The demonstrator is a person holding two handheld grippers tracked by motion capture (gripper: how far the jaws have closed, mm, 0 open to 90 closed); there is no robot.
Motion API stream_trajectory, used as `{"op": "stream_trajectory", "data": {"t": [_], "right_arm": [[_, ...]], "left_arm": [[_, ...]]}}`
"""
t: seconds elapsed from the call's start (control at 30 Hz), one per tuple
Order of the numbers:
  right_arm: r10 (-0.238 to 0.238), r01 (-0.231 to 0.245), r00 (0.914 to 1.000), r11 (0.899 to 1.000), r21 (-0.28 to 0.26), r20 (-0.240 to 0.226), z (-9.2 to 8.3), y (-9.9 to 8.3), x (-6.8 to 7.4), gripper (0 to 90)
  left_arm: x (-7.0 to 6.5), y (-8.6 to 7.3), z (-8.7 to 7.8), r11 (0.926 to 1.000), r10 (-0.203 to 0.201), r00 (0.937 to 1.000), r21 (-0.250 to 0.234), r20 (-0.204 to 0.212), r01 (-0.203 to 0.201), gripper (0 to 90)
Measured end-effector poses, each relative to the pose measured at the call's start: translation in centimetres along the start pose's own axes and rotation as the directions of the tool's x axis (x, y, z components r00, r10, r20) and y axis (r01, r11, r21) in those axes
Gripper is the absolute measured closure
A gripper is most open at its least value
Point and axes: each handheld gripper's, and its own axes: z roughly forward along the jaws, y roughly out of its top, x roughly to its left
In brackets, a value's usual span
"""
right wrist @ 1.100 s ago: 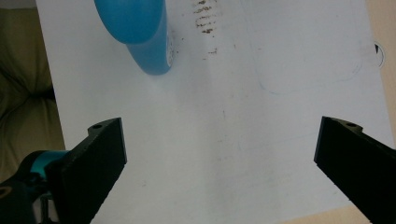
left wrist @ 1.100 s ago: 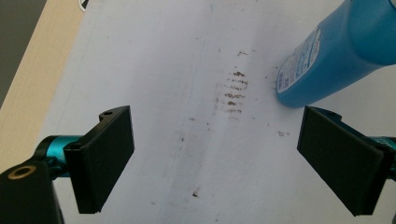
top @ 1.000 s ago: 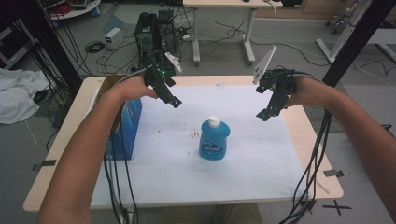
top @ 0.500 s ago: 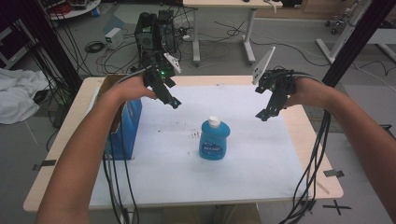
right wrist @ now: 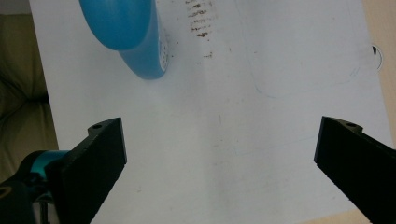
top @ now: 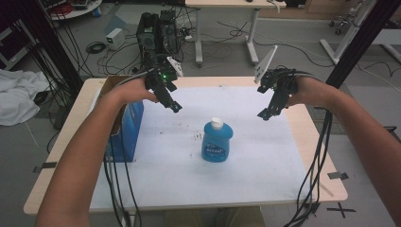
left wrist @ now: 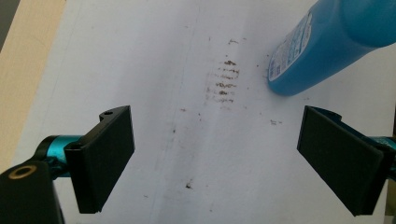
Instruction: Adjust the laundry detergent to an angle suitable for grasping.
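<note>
A blue bottle [top: 217, 141] with a white cap stands upright on the white sheet [top: 265, 161] near the table's middle. My left gripper [top: 174, 106] hovers above the sheet to the bottle's upper left, jaws wide open and empty. The left gripper view puts the bottle's base [left wrist: 322, 42] at the top right, beyond the two pads [left wrist: 105, 158]. My right gripper [top: 265, 113] hangs to the bottle's upper right, also open with nothing in it. In the right gripper view the bottle [right wrist: 128, 32] sits at the top left, past the spread jaws.
A blue box [top: 124, 132] stands at the sheet's left edge under my left forearm. Small dark smudges [top: 195, 137] mark the sheet just left of the bottle. Cables trail off the table's front edge on both sides. A pale wooden tabletop [top: 312, 156] borders the sheet.
</note>
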Motion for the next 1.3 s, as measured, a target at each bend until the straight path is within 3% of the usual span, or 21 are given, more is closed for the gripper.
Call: {"op": "stream_trajectory", "data": {"t": [0.03,0.07,0.1,0.13,0.17,0.2,0.23,0.3,0.33,0.53,0.63,0.8,0.83,0.93,0.97,1.03,1.2,1.3], "right_arm": [[0.006,-0.006,1.0,1.0,-0.003,0.0,0.1,0.1,-0.1,1.2],[0.001,-0.001,1.0,1.0,-0.002,0.0,0.1,0.2,-0.3,1.3],[0.0,0.0,1.0,1.0,-0.013,-0.001,0.2,0.3,-0.4,1.2],[-0.009,0.009,1.0,1.0,-0.015,0.0,0.1,0.4,-0.6,1.3],[-0.009,0.009,1.0,1.0,-0.014,0.001,0.1,0.6,-0.7,1.2],[0.002,-0.002,1.0,1.0,-0.009,0.003,0.1,0.7,-0.8,1.3],[-0.015,0.015,0.9999,1.0,-0.013,0.003,0.2,0.8,-1.0,1.3],[-0.006,0.006,1.0,1.0,-0.005,0.006,0.2,1.0,-1.4,1.3],[0.003,-0.003,1.0,1.0,-0.006,0.009,0.2,1.2,-1.5,1.3],[0.008,-0.008,0.9999,1.0,-0.015,0.007,0.5,1.1,-2.4,1.3],[0.025,-0.025,0.9997,1.0,-0.01,0.009,0.4,1.0,-2.4,1.3],[0.013,-0.013,0.9999,1.0,-0.011,0.005,0.4,1.0,-2.4,1.3],[0.02,-0.02,0.9998,1.0,-0.009,0.008,0.3,1.0,-2.3,1.3],[0.009,-0.009,0.9999,1.0,-0.015,0.004,0.3,1.1,-2.2,1.3],[0.01,-0.01,0.9999,1.0,-0.018,0.002,0.2,1.0,-2.2,1.3],[0.011,-0.011,0.9999,1.0,-0.013,0.004,0.2,1.0,-2.2,1.3],[0.012,-0.012,0.9999,1.0,-0.019,0.006,0.0,1.0,-2.2,1.3],[0.003,-0.002,1.0,1.0,-0.02,0.008,0.0,1.1,-2.1,1.3]], "left_arm": [[0.0,0.1,-0.1,0.9999,0.008,1.0,0.009,0.0,-0.008,11.1],[-0.2,0.1,0.1,0.9994,-0.024,0.9997,-0.025,-0.003,0.024,11.1],[0.0,0.2,-0.1,0.9998,0.013,0.9999,0.012,-0.002,-0.013,11.1],[-0.1,0.2,0.0,0.9999,0.014,0.9999,0.004,0.0,-0.014,11.1],[-0.3,0.2,0.2,0.9995,-0.018,0.9998,-0.025,-0.004,0.018,11.1],[-0.1,0.3,-0.1,0.9997,0.017,0.9999,0.016,0.001,-0.017,11.1],[-0.2,0.3,0.0,0.9999,0.009,1.0,0.01,-0.002,-0.009,11.1],[-0.4,0.2,0.2,0.9999,-0.007,1.0,-0.007,-0.006,0.007,11.1],[-0.2,0.2,0.0,0.9999,0.013,0.9999,0.004,-0.004,-0.013,11.1],[-0.3,0.2,0.0,0.9999,0.016,0.9999,0.001,0.0,-0.016,11.1],[-0.2,0.1,-0.1,0.9999,0.015,0.9999,0.001,0.001,-0.015,11.1],[-0.3,0.1,-0.2,0.9998,0.019,0.9998,-0.006,0.002,-0.019,11.1],[-0.5,0.1,-0.1,0.9997,-0.003,1.0,-0.025,0.0,0.003,11.1],[-0.4,0.1,-0.5,0.9998,0.019,0.9998,-0.003,0.0,-0.019,11.1],[-0.5,0.1,-0.4,0.9997,-0.004,1.0,-0.025,-0.002,0.004,11.1],[-0.4,0.1,-0.5,0.9997,0.018,0.9998,-0.016,-0.006,-0.018,11.0],[-0.6,0.0,-0.6,0.9994,-0.005,0.9999,-0.034,-0.009,0.005,11.0],[-0.6,0.0,-0.7,0.9994,0.01,0.9998,-0.033,-0.016,-0.01,11.0]]}}
